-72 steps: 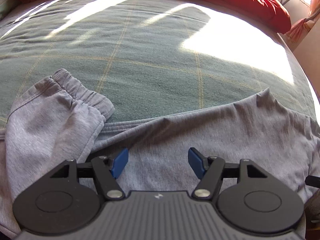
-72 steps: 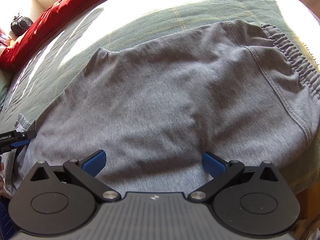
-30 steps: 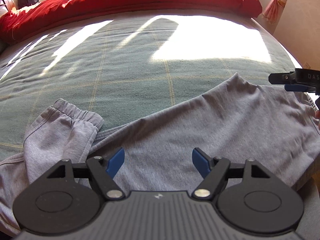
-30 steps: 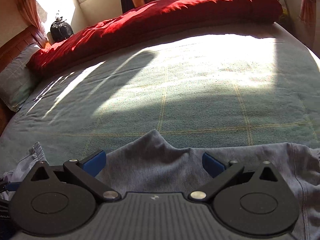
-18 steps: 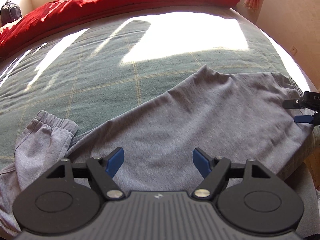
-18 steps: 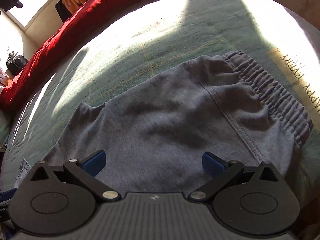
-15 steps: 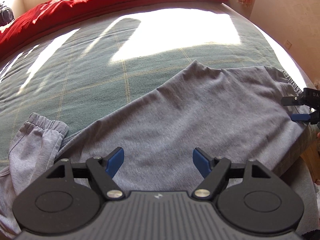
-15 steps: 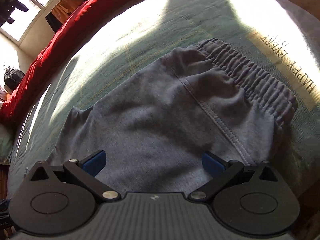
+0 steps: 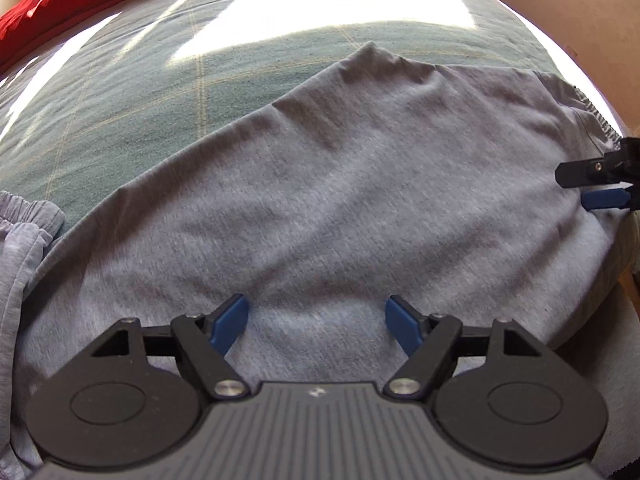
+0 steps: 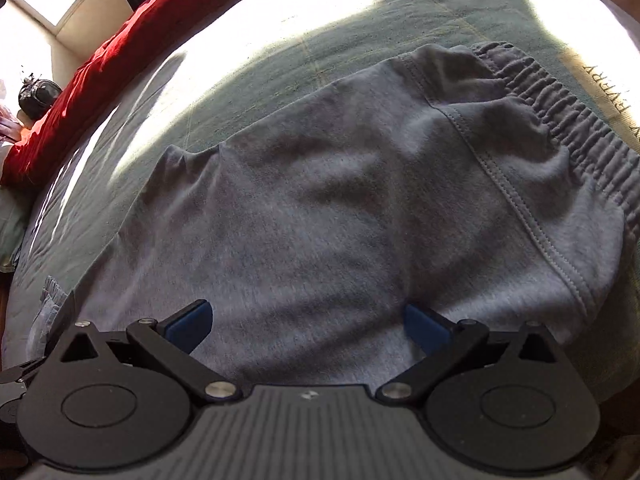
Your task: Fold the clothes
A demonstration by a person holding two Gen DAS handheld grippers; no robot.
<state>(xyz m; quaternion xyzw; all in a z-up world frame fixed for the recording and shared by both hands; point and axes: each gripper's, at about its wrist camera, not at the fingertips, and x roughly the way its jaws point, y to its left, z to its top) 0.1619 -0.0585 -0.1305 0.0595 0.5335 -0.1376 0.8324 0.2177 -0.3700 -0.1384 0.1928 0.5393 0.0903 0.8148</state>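
Observation:
Grey sweatpants point(image 9: 320, 200) lie folded lengthwise across a green checked bedspread point(image 9: 120, 92), their elastic waistband point(image 10: 568, 120) at the right end and a cuffed leg end point(image 9: 24, 216) at the left. My left gripper point(image 9: 316, 322) hovers over the near edge of the pants, its jaws opening, blue pads wide apart with only flat cloth below them. My right gripper point(image 10: 308, 322) hangs over the seat of the pants near the waistband, open and holding nothing. The right gripper's fingertips point(image 9: 600, 200) also show at the left wrist view's right edge.
A red duvet point(image 10: 120, 52) is bunched along the far side of the bed. A dark bag point(image 10: 38, 96) sits beyond it by the bright window. The bed's near right corner point(image 9: 624, 300) drops off beside the waistband. Strong sunlight patches point(image 9: 320, 8) cross the bedspread.
Both grippers have dropped closer to the pants and tilted downwards; the cloth now fills each view. The left jaws stand slightly wider. The pants lie unmoved.

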